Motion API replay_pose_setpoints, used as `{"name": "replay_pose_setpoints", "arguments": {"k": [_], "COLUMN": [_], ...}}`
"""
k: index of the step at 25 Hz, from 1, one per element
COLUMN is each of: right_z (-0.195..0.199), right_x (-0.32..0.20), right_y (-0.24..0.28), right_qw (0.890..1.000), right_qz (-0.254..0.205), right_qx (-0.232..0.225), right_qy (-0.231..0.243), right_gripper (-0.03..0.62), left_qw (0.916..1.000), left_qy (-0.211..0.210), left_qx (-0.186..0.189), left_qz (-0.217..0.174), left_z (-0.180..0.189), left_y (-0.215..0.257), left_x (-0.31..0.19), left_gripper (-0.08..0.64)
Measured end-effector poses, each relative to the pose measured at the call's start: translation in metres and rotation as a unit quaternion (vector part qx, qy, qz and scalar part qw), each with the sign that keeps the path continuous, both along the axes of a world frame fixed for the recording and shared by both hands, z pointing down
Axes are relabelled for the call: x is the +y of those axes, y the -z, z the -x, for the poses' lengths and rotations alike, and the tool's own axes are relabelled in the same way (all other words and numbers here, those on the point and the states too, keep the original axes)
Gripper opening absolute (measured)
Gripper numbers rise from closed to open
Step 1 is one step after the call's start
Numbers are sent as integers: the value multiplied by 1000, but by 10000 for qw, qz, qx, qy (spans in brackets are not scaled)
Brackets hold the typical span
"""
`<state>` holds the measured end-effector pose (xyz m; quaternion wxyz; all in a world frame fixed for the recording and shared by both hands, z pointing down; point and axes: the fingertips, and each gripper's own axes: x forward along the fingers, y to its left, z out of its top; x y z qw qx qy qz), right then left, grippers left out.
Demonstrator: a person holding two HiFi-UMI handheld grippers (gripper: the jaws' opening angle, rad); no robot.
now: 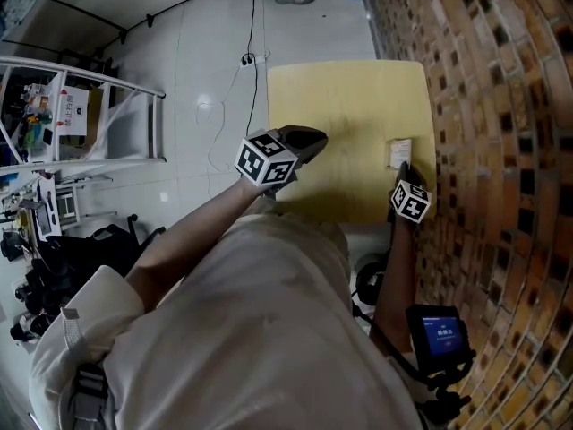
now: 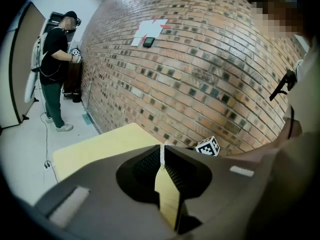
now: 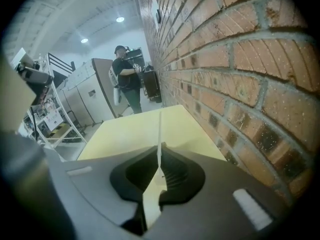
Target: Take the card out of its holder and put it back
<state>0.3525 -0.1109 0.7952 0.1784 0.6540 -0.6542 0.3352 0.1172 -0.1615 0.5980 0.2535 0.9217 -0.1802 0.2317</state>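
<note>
R gripper [image 3: 160, 149] on card [image 3: 159, 129] at table [image 3: 125, 134] edge by wall [image 3: 225, 84]; room leftward.

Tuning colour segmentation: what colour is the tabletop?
Plain pale yellow, no pattern. The tabletop shows best in the head view.

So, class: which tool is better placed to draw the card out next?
Right. The right tool is shut on the card; the left tool sits at the table's other edge.

Yellow table [image 1: 349, 106] with card holder [image 1: 399, 153]
</note>
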Motion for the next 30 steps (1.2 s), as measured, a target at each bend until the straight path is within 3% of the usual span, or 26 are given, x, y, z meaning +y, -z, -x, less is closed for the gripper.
{"name": "replay_pose_setpoints", "arguments": {"k": [18, 30], "right_z": [-12, 13], "right_x": [21, 62], "right_y": [125, 268], "right_qw": [9950, 9779], "right_qz": [-855, -1676], "right_qx": [326, 499], "right_qy": [-408, -1145], "right_gripper": [14, 14], "left_qw": [9981, 9874], "left_qy": [-208, -855], "left_qx": [531, 1029], "left_qz": [-231, -849], "left_z": [-3, -1], "left_y": [38, 102], "left_x": [-3, -31], "left_gripper": [49, 48]}}
